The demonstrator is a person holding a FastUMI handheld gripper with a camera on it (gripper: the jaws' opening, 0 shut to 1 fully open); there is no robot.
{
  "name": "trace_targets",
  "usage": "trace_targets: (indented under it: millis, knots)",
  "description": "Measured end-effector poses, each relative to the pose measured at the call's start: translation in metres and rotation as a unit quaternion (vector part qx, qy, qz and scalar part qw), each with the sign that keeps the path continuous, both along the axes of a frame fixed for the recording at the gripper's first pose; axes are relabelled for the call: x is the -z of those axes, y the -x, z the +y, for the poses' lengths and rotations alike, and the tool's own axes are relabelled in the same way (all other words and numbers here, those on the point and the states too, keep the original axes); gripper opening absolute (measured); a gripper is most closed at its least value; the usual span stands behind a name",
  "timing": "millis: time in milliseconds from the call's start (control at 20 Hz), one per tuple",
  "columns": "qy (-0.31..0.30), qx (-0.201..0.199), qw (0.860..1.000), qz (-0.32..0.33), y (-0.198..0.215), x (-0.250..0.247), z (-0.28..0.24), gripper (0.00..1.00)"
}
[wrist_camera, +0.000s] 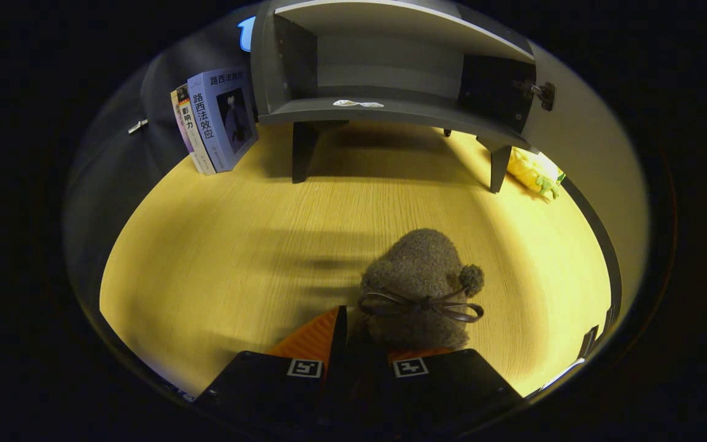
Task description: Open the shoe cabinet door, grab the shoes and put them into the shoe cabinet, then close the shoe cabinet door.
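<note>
I see the gripper [363,344] low over the table [206,258], its two fingers [316,334] set close together with the heel end of the shoe [418,288] lodged in the narrow gap. The left finger lies along the shoe's left side; the right finger is mostly hidden under the shoe, so I cannot tell whether both press on it. The shoe is a fuzzy brown slipper with a thin bow [421,305] and a pompom [471,279], toe pointing away from the fingers. Far beyond it stands the shoe cabinet [390,110] on short legs, its door [580,153] swung open to the right. Books [218,120] lean left of the cabinet. A yellow toy [534,172] lies near its right leg.
</note>
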State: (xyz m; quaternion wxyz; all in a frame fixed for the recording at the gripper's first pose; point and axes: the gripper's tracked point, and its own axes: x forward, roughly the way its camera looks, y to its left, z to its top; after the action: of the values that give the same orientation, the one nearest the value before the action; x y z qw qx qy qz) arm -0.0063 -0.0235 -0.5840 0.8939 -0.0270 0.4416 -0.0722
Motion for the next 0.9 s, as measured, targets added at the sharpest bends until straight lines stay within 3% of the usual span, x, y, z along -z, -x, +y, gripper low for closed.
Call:
trace_targets:
  millis: [150, 200, 300, 600, 900]
  knots:
    - [0.023, 0.001, 1.0, -0.009, 0.001, 0.001, -0.008, 0.27]
    - [0.021, 0.005, 0.999, -0.025, -0.015, 0.023, -0.014, 0.2]
    - [0.011, 0.004, 1.0, -0.02, -0.004, 0.001, -0.009, 0.06]
    - [-0.012, 0.018, 0.999, -0.024, -0.01, -0.023, -0.014, 0.05]
    - [-0.007, 0.005, 0.995, -0.1, -0.046, -0.128, -0.018, 0.05]
